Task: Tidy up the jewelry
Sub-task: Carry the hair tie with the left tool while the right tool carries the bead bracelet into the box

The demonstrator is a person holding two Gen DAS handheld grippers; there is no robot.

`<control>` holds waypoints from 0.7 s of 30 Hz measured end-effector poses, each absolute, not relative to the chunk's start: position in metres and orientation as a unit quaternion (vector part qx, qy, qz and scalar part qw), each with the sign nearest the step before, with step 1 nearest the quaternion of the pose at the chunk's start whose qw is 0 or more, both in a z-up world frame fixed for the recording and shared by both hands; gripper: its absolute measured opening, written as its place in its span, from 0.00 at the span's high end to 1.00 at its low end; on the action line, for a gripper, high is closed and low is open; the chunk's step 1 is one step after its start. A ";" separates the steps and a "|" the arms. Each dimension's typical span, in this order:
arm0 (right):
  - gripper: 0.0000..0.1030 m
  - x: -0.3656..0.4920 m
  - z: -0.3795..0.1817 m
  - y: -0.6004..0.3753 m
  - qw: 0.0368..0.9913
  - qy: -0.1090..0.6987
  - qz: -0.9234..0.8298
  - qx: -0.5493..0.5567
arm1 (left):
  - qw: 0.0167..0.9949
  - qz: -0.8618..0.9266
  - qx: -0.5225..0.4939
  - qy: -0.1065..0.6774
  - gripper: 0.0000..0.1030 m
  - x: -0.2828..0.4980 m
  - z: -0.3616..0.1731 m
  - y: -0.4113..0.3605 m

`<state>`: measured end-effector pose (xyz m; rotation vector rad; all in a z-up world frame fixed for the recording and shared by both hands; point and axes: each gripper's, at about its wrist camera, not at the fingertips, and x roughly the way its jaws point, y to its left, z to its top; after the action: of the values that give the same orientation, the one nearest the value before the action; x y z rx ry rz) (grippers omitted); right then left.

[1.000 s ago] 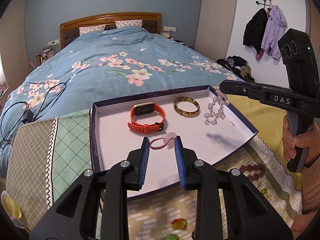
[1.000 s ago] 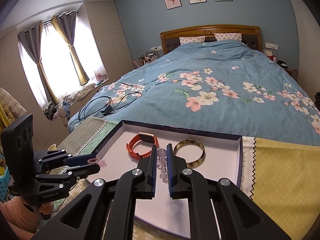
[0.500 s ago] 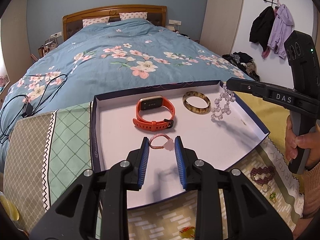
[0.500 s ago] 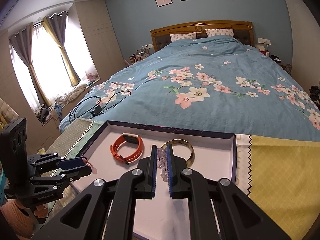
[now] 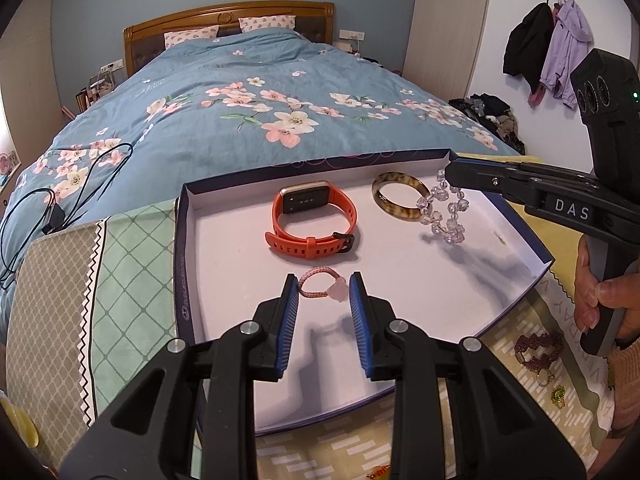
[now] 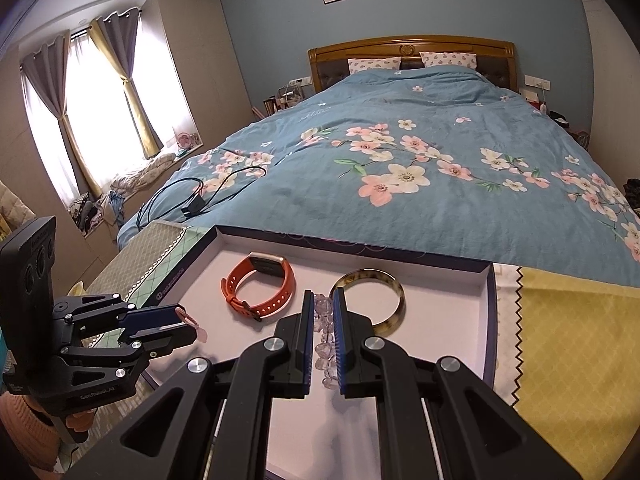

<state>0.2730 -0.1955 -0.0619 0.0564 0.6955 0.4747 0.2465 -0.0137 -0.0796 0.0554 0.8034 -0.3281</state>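
A shallow white tray with a dark rim [image 5: 180, 264] lies on the bed end and holds an orange watch [image 5: 312, 220] and a tortoiseshell bangle [image 5: 398, 195]. My left gripper [image 5: 323, 286] grips a pink woven bracelet [image 5: 320, 286] with a pale charm just above the tray floor. In the right wrist view the left gripper [image 6: 188, 322] has the pink charm at its tips. My right gripper [image 6: 321, 312] is shut on a clear crystal bead bracelet [image 6: 323, 332], which hangs over the tray [image 6: 486, 312] beside the bangle [image 6: 370, 300]. The beads [image 5: 442, 216] dangle from its tip.
A dark red beaded bracelet [image 5: 538, 346] and small rings [image 5: 556, 390] lie on the patterned cloth right of the tray. The blue floral duvet [image 5: 248, 120] stretches behind. A black cable [image 5: 52, 216] lies on the bed at left.
Both grippers have moved lower over the tray with their bracelets. The crystal beads now hang close beside the bangle.
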 end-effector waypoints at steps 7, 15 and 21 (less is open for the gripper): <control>0.92 0.277 -0.067 -0.189 0.907 0.348 0.236 0.020 | 0.904 -0.156 0.032 0.396 0.74 0.253 -0.085 -0.017; 0.93 0.279 -0.073 -0.184 0.904 0.355 0.238 0.014 | 0.901 -0.152 0.031 0.405 0.74 0.259 -0.091 -0.017; 0.92 0.281 -0.073 -0.183 0.903 0.357 0.239 0.015 | 0.901 -0.153 0.035 0.406 0.74 0.261 -0.092 -0.019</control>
<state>0.2807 -0.1830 -0.0735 0.0314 0.7375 0.4949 0.2610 -0.0185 -0.0924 0.0716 0.8390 -0.3161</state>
